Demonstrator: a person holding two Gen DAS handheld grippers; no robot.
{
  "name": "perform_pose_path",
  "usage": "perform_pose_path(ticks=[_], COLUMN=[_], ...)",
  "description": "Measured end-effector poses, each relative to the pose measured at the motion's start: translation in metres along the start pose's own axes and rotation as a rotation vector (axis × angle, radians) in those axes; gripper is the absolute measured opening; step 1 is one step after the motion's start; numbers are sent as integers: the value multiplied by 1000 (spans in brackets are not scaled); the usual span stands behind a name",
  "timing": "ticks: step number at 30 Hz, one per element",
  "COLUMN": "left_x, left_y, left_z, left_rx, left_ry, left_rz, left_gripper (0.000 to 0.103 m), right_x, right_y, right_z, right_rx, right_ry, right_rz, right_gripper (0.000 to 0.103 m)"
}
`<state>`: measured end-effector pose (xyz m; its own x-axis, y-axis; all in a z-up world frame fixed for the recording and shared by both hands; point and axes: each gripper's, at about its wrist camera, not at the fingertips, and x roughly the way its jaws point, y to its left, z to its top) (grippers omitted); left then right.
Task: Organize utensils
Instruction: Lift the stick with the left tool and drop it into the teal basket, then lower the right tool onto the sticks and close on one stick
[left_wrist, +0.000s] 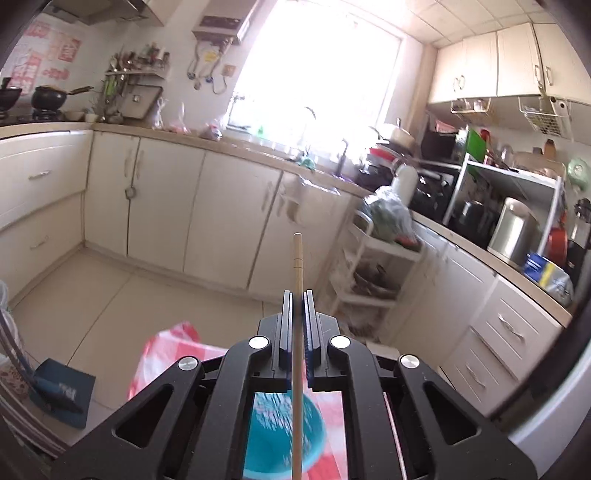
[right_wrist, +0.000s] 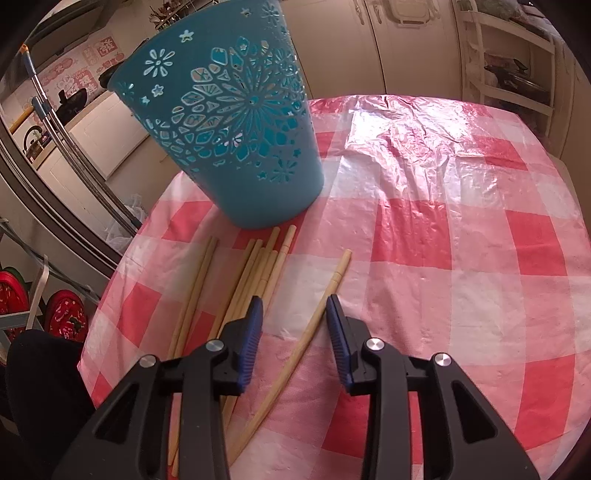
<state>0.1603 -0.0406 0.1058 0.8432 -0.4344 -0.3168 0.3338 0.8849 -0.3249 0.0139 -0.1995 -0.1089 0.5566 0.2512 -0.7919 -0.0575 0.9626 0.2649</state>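
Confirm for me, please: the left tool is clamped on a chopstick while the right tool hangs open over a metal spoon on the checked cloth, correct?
Not quite: the right wrist view shows the right tool open over a lone chopstick, not a spoon. The left tool does grip a chopstick.
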Motion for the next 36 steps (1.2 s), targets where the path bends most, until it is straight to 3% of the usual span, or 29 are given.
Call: perform_pose_path(ticks=[7, 11, 15, 21, 24, 25, 26, 31, 36], left_x=[66, 74, 80, 71, 51, 43, 32, -22, -35], left_y=[23, 29, 32, 51, 56, 58, 60, 81, 117], left_z=[-21, -41, -60, -74, -80, -81, -81, -88, -105], left_rx=[-28, 13, 65, 34, 43, 49, 53, 13, -76], left_ry=[-6, 1, 55, 146, 176, 174, 165, 128, 163], left_rz=[137, 184, 224, 233, 244, 257, 274, 306, 312], left_gripper=[5, 5, 5, 8, 31, 48, 59, 79, 81], right_x=[0, 0, 1, 1, 0, -1, -2, -1, 3], right_y=[-5, -6, -6, -3, -5, -5, -5, 2, 11], right_z=[1, 3, 3, 3, 3, 3, 2, -1, 2], right_rx=[20, 32, 29, 9, 22, 23, 20, -37, -149], right_ry=[1, 4, 5, 4, 4, 4, 3, 1, 29], right_rz=[27, 36, 31, 17, 19, 11, 0, -85, -166], right_gripper=[37, 37, 37, 37, 37, 36, 35, 24, 11])
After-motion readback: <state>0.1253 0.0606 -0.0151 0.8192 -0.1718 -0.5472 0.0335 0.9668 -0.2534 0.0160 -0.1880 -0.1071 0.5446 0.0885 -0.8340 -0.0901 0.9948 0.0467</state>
